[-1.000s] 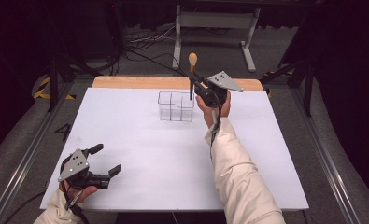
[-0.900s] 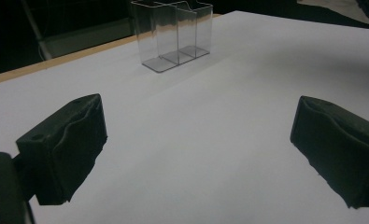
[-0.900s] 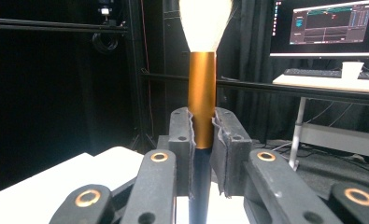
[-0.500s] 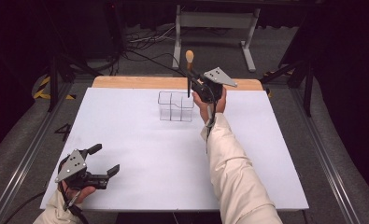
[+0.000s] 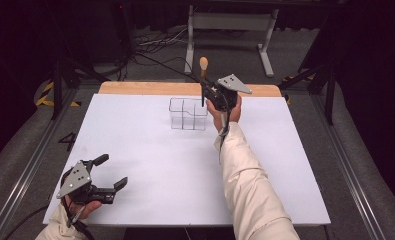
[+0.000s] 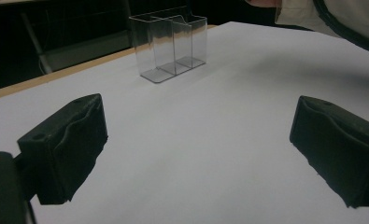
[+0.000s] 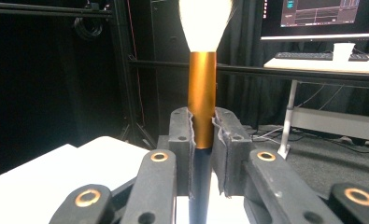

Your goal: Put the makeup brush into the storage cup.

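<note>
The clear, square plastic organiser with compartments (image 5: pixel 188 114) stands on the white-topped table (image 5: pixel 150 150), toward its far edge. Just right of the organiser, the right tool (image 5: pixel 205 95) holds a black-handled makeup brush with a copper ferrule (image 5: pixel 203 80) upright — above the organiser's right rim. The left tool (image 5: pixel 110 172) sits well apart from the organiser, at the table's near left corner.

One brush (image 5: pixel 203 64), one clear divided holder (image 5: pixel 188 113), two grippers (image 5: pixel 105 175) (image 5: pixel 205 91).
</note>
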Motion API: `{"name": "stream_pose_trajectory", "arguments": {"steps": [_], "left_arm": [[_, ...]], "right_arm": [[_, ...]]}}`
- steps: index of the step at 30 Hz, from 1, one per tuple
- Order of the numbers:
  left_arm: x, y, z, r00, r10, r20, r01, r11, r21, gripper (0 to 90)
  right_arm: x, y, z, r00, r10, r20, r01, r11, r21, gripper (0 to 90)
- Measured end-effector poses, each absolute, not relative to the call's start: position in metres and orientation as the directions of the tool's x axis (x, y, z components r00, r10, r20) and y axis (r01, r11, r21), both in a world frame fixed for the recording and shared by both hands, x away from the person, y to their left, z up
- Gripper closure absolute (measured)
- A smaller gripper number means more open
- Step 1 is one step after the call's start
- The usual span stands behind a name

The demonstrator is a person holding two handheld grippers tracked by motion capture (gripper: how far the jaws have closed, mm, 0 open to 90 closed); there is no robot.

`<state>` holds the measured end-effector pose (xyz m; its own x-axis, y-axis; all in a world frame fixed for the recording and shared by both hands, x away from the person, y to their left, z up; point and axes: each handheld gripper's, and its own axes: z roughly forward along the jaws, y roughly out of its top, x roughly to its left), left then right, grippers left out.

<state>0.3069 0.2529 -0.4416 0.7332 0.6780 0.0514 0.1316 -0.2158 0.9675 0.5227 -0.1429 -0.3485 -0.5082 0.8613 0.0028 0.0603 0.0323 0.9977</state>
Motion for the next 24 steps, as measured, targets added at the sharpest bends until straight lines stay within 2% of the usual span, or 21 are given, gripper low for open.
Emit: {"name": "stream_pose_trajectory", "arguments": {"steps": [24], "left_arm": [[0.307, 0.252, -0.442, 0.736, 0.674, 0.054, 0.134, -0.224, 0.965, 5.3]], "right_arm": [[0.517, -0.147, -0.378, -0.506, 0.862, 0.029, 0.135, 0.045, 0.990, 78.9]]}}
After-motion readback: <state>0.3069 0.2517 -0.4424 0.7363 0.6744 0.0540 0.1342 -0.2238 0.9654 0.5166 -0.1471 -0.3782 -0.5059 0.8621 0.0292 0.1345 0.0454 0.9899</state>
